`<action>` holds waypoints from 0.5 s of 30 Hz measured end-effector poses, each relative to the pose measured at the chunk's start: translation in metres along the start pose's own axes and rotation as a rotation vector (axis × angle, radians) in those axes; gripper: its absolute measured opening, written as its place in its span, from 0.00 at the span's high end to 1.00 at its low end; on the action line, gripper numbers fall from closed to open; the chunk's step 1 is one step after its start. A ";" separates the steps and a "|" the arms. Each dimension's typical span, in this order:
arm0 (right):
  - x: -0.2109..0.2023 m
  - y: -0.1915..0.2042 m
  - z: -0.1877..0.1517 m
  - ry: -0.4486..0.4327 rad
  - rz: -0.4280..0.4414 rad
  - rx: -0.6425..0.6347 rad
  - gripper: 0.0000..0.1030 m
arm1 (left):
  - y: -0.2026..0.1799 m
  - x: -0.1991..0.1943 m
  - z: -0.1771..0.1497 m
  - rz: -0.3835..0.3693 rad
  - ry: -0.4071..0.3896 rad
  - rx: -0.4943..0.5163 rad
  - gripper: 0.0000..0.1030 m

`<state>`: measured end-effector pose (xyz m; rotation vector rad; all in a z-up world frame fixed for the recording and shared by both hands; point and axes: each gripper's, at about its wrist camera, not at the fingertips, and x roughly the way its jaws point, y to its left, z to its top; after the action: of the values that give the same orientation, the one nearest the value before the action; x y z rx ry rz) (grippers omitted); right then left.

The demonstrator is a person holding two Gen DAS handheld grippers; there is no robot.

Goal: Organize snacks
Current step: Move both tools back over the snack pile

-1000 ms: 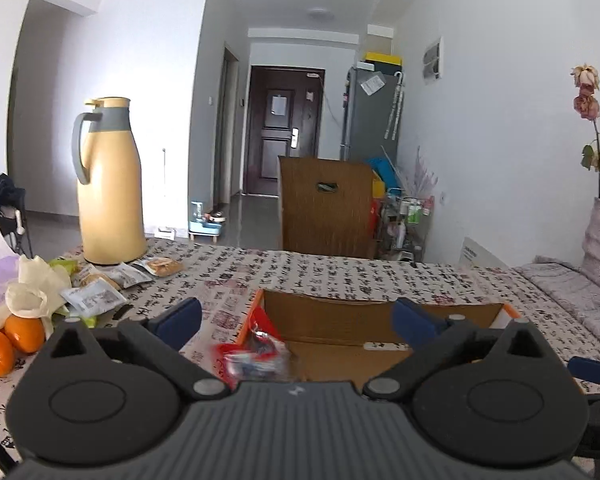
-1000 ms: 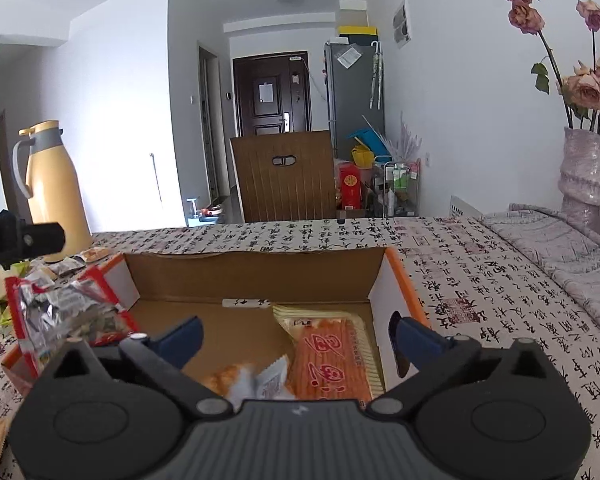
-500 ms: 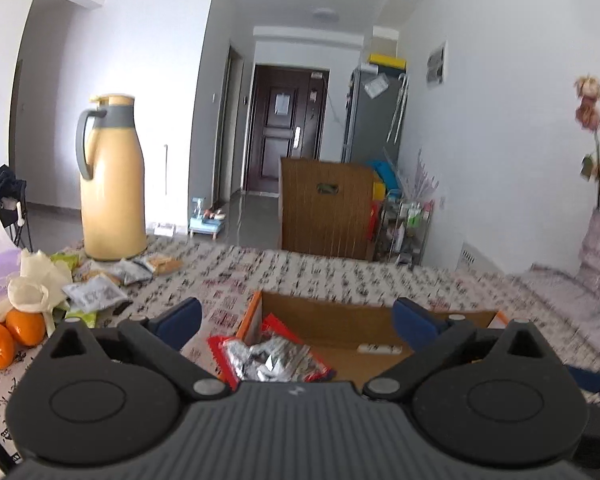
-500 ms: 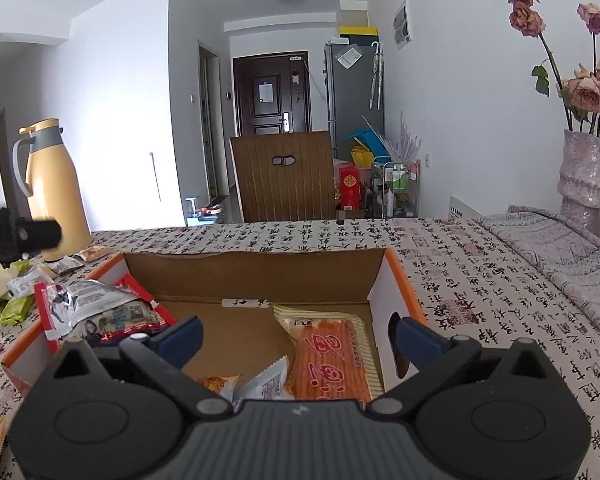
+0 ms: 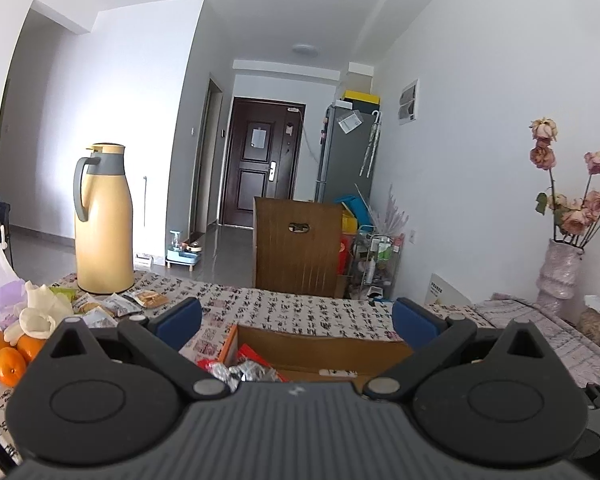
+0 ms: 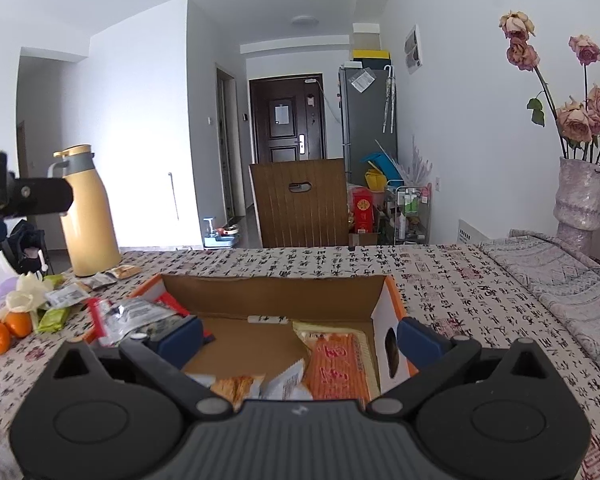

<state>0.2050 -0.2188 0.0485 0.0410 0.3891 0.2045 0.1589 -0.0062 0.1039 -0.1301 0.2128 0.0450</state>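
An open cardboard box (image 6: 284, 292) with orange sides sits on the patterned tablecloth; its far wall shows in the left wrist view (image 5: 320, 342). A red and silver snack packet (image 6: 134, 314) lies over the box's left edge, also in the left wrist view (image 5: 244, 370). Inside the box lie an orange wafer packet (image 6: 336, 364) and a small pastry packet (image 6: 236, 386). My left gripper (image 5: 296, 320) is open and empty above the box's left end. My right gripper (image 6: 298, 340) is open and empty over the box's near side.
Several loose snack packets (image 5: 116, 306) lie by a yellow thermos (image 5: 102, 220) at the table's left. Oranges (image 5: 10, 358) and a white glove (image 5: 40, 314) lie nearer left. A vase of dried roses (image 6: 578, 196) stands far right. A wooden chair back (image 6: 300, 202) is behind the table.
The red and silver packet has dropped from between my left gripper's fingers and come to rest on the box's left edge. My left gripper has risen and tilted upward. The right gripper stayed put.
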 end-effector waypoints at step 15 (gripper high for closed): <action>-0.066 -0.001 -0.044 0.050 0.029 -0.029 0.00 | 0.018 -0.056 -0.040 -0.003 0.079 0.006 0.00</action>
<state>0.1287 -0.2336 0.0319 0.0131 0.4355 0.2401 0.0952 0.0049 0.0748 -0.1262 0.2916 0.0359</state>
